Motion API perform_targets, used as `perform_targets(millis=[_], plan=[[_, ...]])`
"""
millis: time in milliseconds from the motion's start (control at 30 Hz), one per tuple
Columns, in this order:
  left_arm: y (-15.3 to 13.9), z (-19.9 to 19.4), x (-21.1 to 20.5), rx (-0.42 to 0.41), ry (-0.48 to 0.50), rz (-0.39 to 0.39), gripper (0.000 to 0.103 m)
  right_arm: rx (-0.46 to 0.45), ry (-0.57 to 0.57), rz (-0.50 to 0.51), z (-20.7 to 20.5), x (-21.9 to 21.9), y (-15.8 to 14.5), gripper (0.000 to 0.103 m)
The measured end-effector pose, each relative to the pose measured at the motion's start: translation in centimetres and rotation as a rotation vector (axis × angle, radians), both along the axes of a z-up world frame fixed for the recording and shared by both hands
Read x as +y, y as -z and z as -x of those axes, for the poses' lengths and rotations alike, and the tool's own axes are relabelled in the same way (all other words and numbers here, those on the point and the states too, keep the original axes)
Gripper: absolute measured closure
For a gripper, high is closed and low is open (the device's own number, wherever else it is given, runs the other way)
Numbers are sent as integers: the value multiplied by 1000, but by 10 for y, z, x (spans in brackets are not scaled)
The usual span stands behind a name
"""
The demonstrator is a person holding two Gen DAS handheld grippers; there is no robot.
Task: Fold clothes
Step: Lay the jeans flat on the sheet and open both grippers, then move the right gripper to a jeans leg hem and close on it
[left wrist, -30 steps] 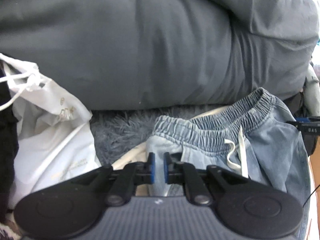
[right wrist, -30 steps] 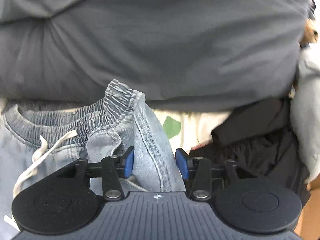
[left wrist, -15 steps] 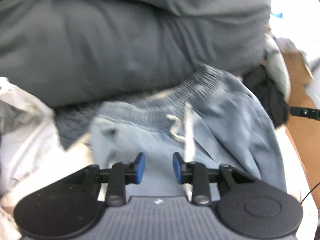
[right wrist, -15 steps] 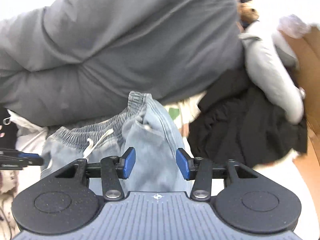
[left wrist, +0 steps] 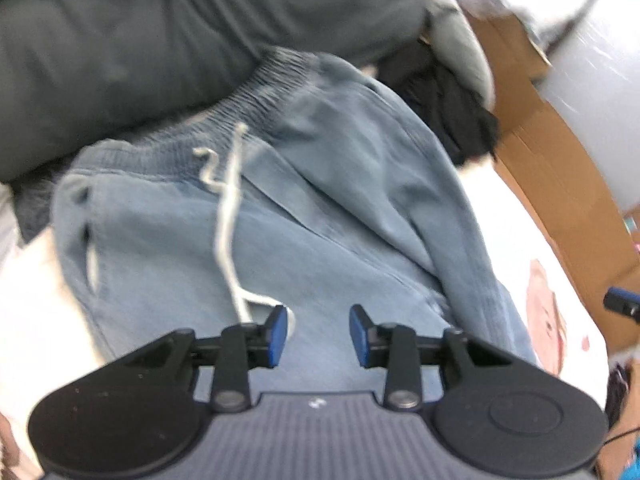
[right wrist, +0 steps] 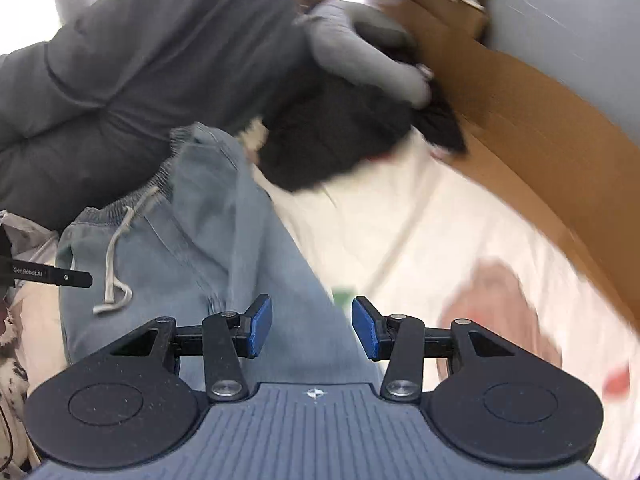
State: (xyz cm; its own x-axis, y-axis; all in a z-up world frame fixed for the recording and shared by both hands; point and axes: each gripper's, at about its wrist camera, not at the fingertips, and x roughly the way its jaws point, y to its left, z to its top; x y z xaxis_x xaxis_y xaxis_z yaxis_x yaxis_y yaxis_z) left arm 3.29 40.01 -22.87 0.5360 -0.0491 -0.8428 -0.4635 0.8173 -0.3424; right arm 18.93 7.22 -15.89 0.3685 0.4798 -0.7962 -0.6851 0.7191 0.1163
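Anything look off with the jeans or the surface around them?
The light blue drawstring pants lie rumpled: their right side is bunched into a ridge and the drawstring trails loose. Both the left gripper and the right gripper are open, holding nothing. No damage shows.

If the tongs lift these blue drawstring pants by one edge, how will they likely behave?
The pants already lie creased, so they would likely droop and bunch. The loose drawstring would probably dangle. The cloth looks thick, so probably weighty for the open left tongs.
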Motion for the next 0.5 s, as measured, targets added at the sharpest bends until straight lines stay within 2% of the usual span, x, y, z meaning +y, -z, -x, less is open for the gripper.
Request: perform_targets(millis=[100,167,267,367,500], plan=[[1,-2,-21,6,68,1,61,31,94,-10,30,-31,10,51],[4,1,-34,5,107,2,53,50,156,-17,50,-49,20,51],[13,7,-50,36,128,11,51,50,222,0,80,-70,35,51],[17,12,-59,63,119,49,51,93,319,-8,100,-90,46,51],[19,14,-71,72,160,55,45,117,395,3,126,-108,59,51]])
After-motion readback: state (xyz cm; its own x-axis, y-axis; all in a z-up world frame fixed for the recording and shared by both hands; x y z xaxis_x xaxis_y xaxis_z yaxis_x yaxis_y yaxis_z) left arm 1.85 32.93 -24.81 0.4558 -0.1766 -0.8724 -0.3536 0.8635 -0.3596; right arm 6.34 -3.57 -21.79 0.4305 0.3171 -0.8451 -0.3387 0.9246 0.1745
